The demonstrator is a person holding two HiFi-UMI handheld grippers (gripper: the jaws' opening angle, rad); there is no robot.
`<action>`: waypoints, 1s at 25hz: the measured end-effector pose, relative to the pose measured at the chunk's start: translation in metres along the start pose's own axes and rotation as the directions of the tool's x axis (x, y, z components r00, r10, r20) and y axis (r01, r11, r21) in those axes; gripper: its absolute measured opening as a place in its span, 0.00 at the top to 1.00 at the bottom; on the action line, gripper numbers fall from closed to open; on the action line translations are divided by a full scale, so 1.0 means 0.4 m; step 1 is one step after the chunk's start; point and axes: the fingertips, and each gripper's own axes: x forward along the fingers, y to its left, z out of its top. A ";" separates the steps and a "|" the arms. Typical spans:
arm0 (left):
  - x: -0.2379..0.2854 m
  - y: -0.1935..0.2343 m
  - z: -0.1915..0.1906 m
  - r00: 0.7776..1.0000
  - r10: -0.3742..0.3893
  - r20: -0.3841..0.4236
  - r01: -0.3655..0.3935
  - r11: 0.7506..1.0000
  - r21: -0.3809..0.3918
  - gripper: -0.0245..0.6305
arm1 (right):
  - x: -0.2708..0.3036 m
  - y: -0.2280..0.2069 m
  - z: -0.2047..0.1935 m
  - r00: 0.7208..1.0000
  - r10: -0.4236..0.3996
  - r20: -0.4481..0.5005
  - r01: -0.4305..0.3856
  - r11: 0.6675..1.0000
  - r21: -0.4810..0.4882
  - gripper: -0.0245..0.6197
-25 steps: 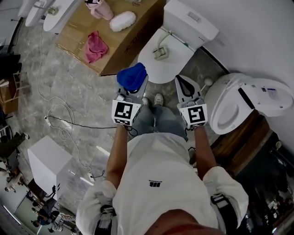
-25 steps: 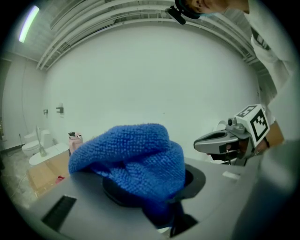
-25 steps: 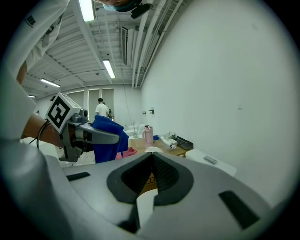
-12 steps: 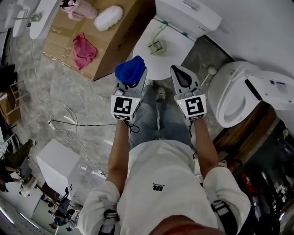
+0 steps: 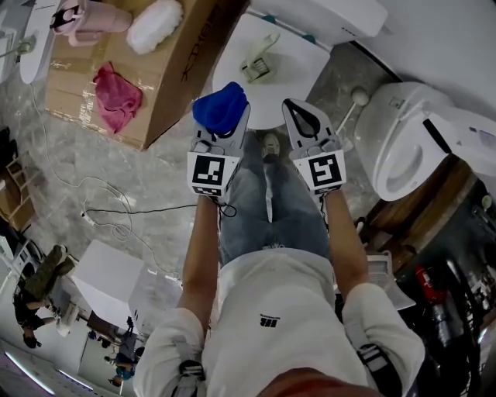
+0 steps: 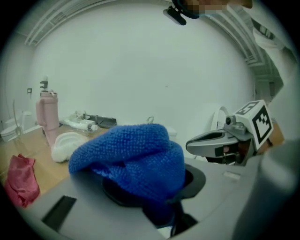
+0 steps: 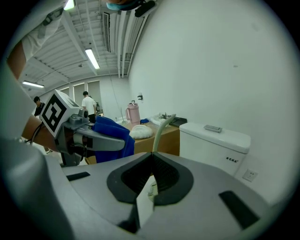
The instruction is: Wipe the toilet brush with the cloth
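- Came down and closer to the toilet lid (image 5: 302, 74) with both tongs since a second ago; lid and cardboard box (image 5: 182, 66) now higher in the head view.
- Grips a blue cloth (image 5: 219, 108) in the left tongs (image 5: 230, 116): jaws pinching the bunched fabric, with most of it bulging over the tips and in front of them.
- Holds the right tongs (image 5: 292, 106) just beside the left, at about the same height, jaws pressed together at the tips. Low between them, in the right gripper view, a pale flat piece, not possible to say what.
- On the toilet lid, ahead of both tongs and apart from them: the pale green toilet brush (image 5: 259, 68), lying down, not touched by the cloth.
- On top of the cardboard box, at the left of the toilet: a pink cloth (image 5: 116, 97), a white fluffy pad (image 5: 153, 15) and a pink jug (image 5: 85, 17), all well apart from the tongs.
- At the right: a second toilet (image 5: 403, 147) with its bowl uncovered.
- Stands on a grey marbled floor (image 5: 155, 186), with a thin cable (image 5: 101, 209) in loops at the left.
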 end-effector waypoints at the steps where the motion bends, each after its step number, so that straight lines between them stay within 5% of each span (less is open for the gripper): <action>1: 0.016 0.007 -0.017 1.000 -0.009 -0.005 0.009 1.000 0.005 0.75 | 0.019 -0.005 -0.020 1.000 -0.005 -0.008 0.005 1.000 0.004 0.97; 25: 0.266 0.106 -0.287 0.987 -0.129 -0.094 0.134 0.990 0.051 0.75 | 0.309 -0.069 -0.360 0.984 -0.003 -0.177 -0.015 0.995 -0.101 0.96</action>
